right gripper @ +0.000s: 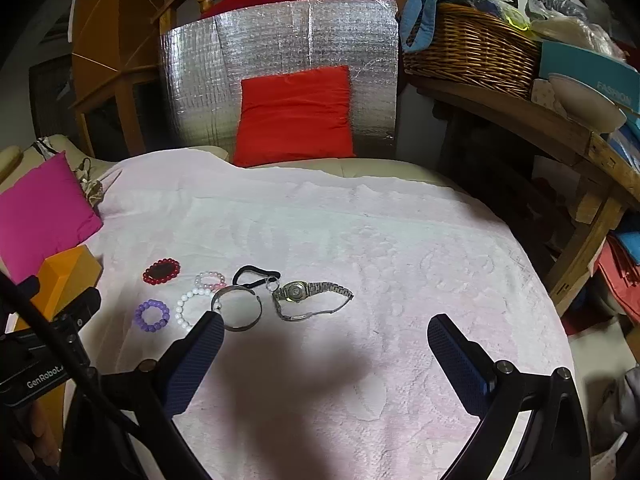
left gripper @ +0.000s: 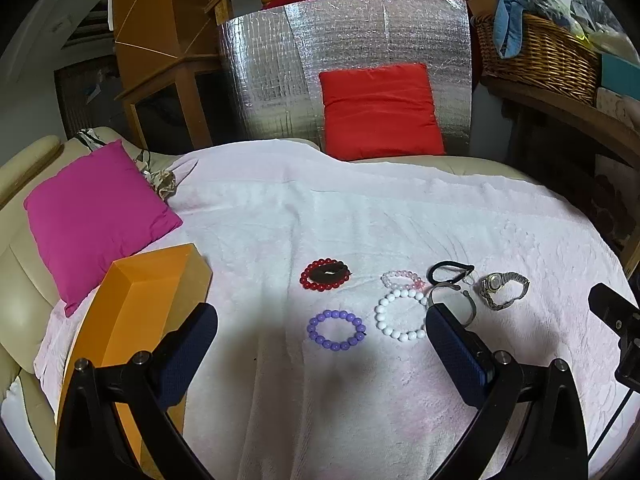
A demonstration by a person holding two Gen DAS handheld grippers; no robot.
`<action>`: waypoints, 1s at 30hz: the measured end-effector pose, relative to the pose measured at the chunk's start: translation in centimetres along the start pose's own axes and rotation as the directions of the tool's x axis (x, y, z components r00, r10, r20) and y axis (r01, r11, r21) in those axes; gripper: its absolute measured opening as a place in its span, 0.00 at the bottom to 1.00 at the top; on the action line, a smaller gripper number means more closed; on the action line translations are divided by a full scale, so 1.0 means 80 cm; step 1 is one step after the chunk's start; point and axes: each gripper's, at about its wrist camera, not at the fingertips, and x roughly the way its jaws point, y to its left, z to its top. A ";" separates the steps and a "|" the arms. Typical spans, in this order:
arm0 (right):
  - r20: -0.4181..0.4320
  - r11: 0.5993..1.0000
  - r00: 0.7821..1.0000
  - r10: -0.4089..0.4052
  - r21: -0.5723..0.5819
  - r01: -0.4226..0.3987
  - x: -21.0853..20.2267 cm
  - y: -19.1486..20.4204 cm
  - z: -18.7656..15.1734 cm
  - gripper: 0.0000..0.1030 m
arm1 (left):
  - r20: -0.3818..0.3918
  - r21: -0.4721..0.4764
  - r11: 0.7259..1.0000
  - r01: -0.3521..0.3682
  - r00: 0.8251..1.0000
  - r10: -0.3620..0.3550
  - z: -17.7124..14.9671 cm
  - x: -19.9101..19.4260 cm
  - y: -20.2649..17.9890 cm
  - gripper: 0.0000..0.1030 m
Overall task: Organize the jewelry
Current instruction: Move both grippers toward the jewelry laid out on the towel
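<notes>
Jewelry lies on a white towel point(left gripper: 320, 216): a red bead bracelet point(left gripper: 325, 275) around a dark hair tie, a purple bead bracelet point(left gripper: 336, 330), a white bead bracelet point(left gripper: 400, 317), a pink bead bracelet point(left gripper: 402, 279), a black loop point(left gripper: 450, 272), a metal bangle point(right gripper: 237, 309) and a metal watch point(left gripper: 502, 288). An open orange box point(left gripper: 132, 320) stands at the left. My left gripper point(left gripper: 322, 322) is open and empty above the purple bracelet. My right gripper point(right gripper: 326, 334) is open and empty, just in front of the watch point(right gripper: 308, 298).
A magenta pillow point(left gripper: 96, 216) lies left behind the box. A red pillow point(left gripper: 380, 110) leans on a silver foil panel point(left gripper: 344, 40) at the back. A wicker basket point(left gripper: 536, 52) sits on a wooden shelf at the right.
</notes>
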 end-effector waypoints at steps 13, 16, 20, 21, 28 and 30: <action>-0.016 1.000 1.000 0.009 0.001 -0.009 0.009 0.007 -0.004 1.00 | -0.003 -0.001 1.000 -0.014 1.000 0.014 -0.002 0.004 0.008 1.00; -0.021 1.000 1.000 0.021 0.014 -0.021 0.012 0.007 -0.006 1.00 | -0.005 -0.009 1.000 -0.018 1.000 0.018 -0.003 0.006 0.013 1.00; -0.031 0.999 0.999 0.032 0.025 -0.031 0.020 0.009 -0.008 1.00 | 0.003 -0.007 1.000 -0.029 1.000 0.029 -0.003 0.007 0.019 1.00; -0.036 0.999 0.999 0.033 0.026 -0.032 0.023 0.011 -0.008 1.00 | 0.002 -0.007 1.000 -0.030 1.000 0.030 -0.003 0.008 0.021 1.00; -0.049 0.999 0.998 0.043 0.018 -0.042 0.035 0.026 -0.010 1.00 | -0.008 -0.011 0.999 -0.040 0.999 0.040 -0.007 0.018 0.033 1.00; -0.050 0.999 0.998 0.042 0.010 -0.042 0.038 0.030 -0.010 1.00 | -0.011 -0.012 0.999 -0.044 0.999 0.044 -0.010 0.023 0.034 1.00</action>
